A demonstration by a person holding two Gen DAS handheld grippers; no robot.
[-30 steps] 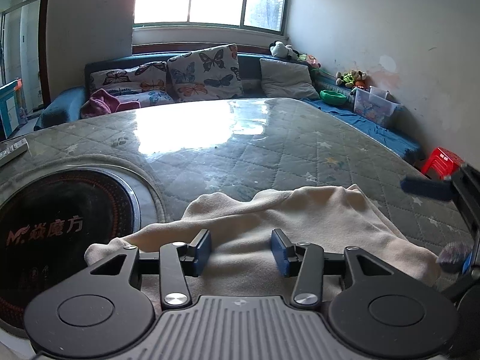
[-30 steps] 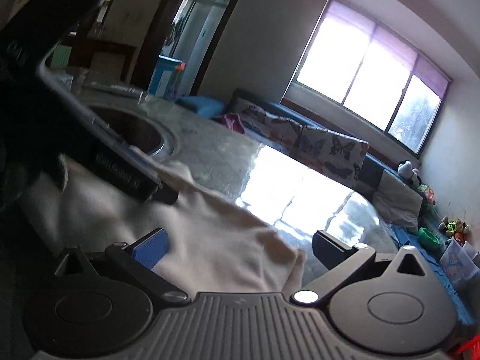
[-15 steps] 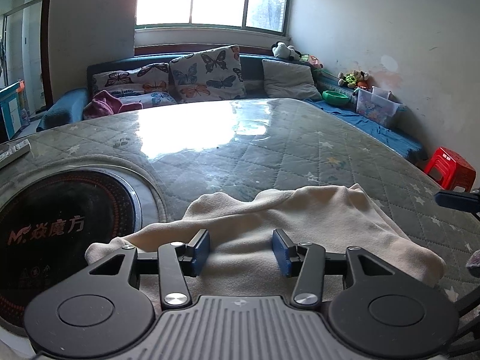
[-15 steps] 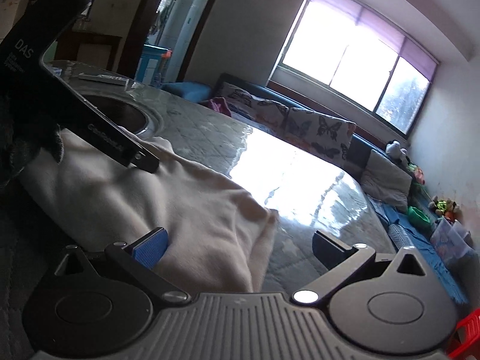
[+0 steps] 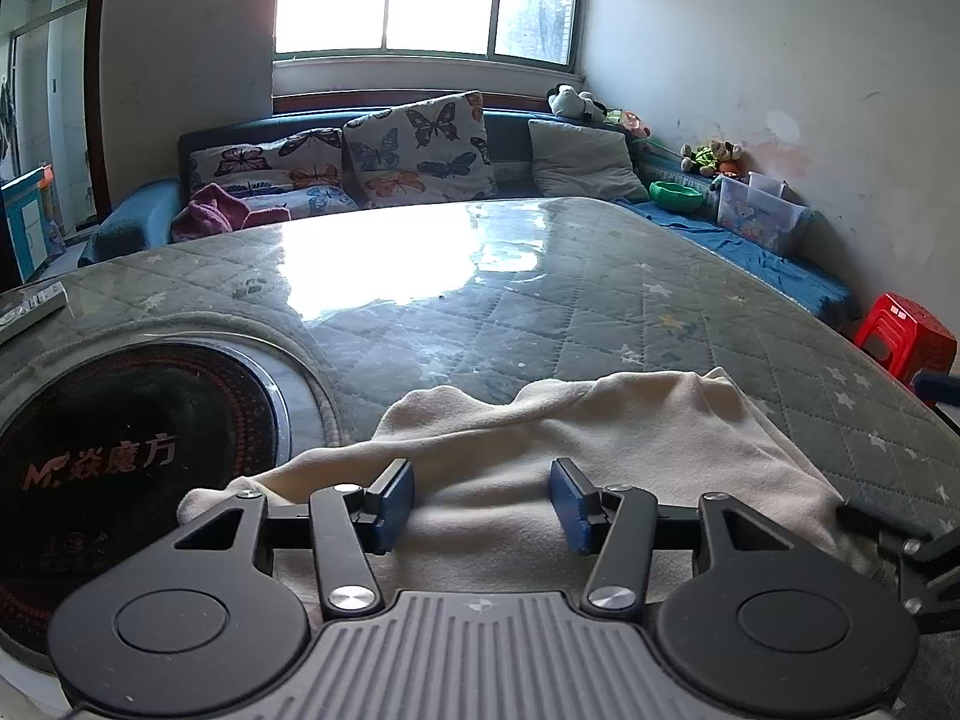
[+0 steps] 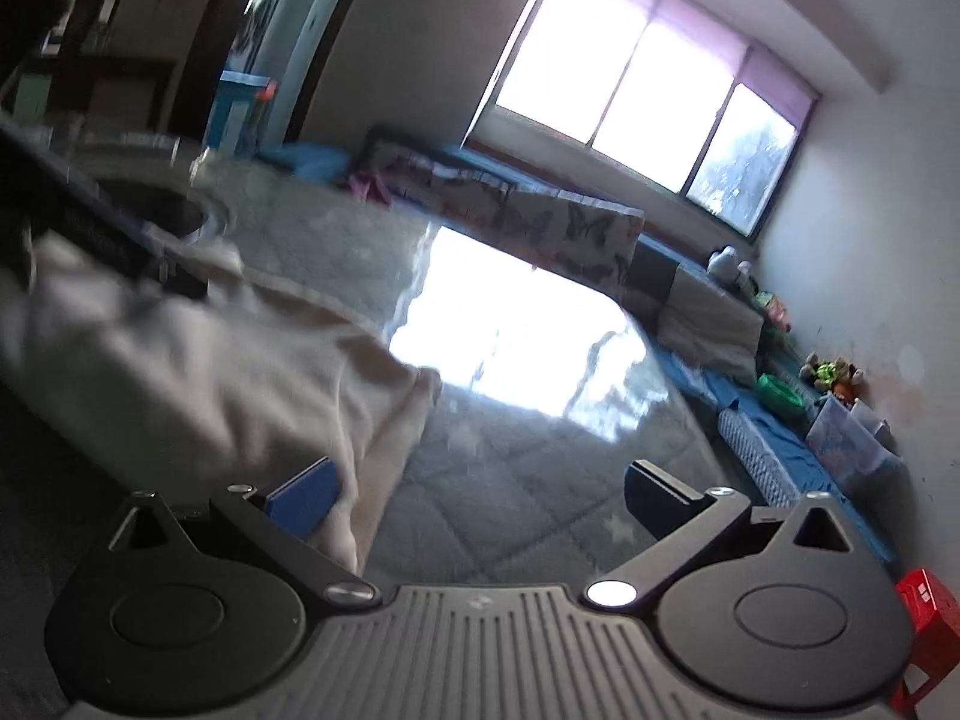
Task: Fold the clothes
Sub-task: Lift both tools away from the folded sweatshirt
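Observation:
A cream garment (image 5: 600,438) lies folded at the near edge of the quilted table (image 5: 540,300). My left gripper (image 5: 483,501) is open and hovers just over the garment's near middle, with nothing between its blue pads. In the right wrist view, which is blurred, the same garment (image 6: 198,372) lies to the left. My right gripper (image 6: 480,495) is wide open beside the garment's right edge, with its left blue pad (image 6: 303,495) close to the cloth. Part of the right gripper shows at the garment's right corner in the left wrist view (image 5: 900,546).
A round black induction cooker (image 5: 120,450) is set into the table at the left. A remote (image 5: 30,309) lies at the far left edge. A sofa with butterfly cushions (image 5: 414,150) runs behind the table. A red stool (image 5: 906,342) stands at the right.
My right gripper has swung to the right off the garment, so more bare table shows between its fingers. My left gripper has stayed over the garment.

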